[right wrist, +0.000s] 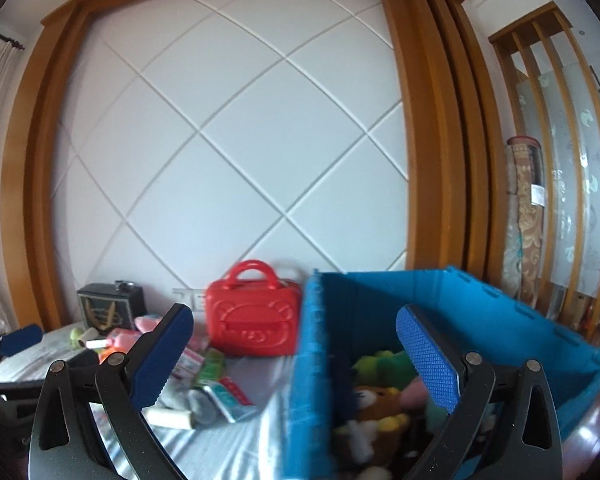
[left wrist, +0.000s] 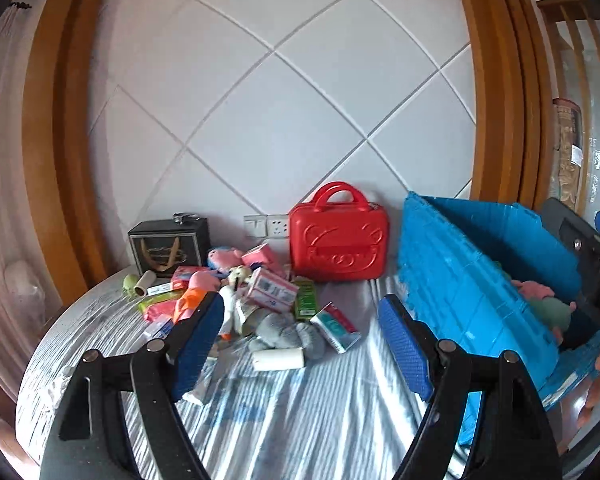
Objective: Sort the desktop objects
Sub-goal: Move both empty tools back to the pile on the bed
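Left gripper (left wrist: 302, 338) hangs released and empty above the white roll (left wrist: 278, 359), which lies flat with its long axis crosswise, well left of the blue crate (left wrist: 452, 276); right gripper (right wrist: 296, 360), jaws wide with nothing held, straddles that crate's near wall, plush toys (right wrist: 380, 396) inside; red case (left wrist: 339, 236) upright just left of the crate.

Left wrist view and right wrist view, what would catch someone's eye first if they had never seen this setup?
The red case stands upright against the white wall at the back of the table, the brightest thing there. To its right sits the big blue crate, with plush toys piled inside. Left of the case, a heap of small boxes and soft items is scattered on the striped cloth, and both grippers are open and empty.
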`<state>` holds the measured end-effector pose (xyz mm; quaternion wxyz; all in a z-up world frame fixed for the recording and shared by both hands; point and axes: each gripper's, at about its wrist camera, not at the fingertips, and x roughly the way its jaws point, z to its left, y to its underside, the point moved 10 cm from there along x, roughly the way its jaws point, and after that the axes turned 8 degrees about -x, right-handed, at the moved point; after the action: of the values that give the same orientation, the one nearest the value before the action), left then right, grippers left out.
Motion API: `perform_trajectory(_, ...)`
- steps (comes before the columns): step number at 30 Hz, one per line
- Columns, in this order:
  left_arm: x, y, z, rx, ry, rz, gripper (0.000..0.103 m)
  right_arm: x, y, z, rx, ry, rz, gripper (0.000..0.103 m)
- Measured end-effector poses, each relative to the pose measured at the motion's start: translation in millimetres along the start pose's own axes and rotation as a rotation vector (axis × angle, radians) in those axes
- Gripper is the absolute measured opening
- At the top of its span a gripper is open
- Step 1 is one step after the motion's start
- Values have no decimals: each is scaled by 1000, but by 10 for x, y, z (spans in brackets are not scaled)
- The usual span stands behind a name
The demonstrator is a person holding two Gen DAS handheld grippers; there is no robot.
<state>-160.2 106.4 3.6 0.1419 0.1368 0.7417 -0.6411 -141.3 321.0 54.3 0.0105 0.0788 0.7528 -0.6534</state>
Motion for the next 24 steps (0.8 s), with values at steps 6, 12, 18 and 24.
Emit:
perform_trajectory(6, 6, 264, 1066, -27, -51, 57, 79, -18, 147, 905, -37, 1, 35, 103)
perform_trajectory(12, 130, 558, 1800, -64, -115, 137, 79, 210, 666, 1581, -59, -118, 234, 103)
perform_trajectory(18, 437, 861, 2301, -120, -198, 222, 79, 480, 984, 1827, -99, -152, 297, 103)
perform_trajectory(24, 872, 1212, 2502, -143, -252, 321, 79, 961, 1357, 1765, -49, -215, 382, 103)
